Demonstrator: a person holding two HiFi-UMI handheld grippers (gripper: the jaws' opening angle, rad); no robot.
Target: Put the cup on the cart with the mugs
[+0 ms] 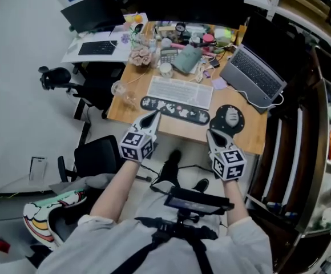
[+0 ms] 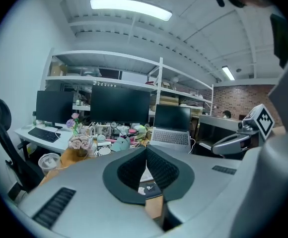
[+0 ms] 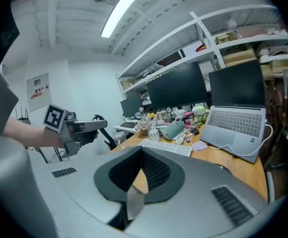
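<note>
Nothing done yet. Left claw (image 1: 153, 116) and right claw (image 1: 212, 133) both pressed together, empty, hovering at near worktop (image 1: 251, 132) edge. Clear cup (image 1: 118, 88) sitting at worktop's left edge, untouched. Grasping, carrying to cart remaining.

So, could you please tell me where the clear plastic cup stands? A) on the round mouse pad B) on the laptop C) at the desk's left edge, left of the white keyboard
C: the head view shows the clear plastic cup at the left edge of the wooden desk, left of the white keyboard.
</note>
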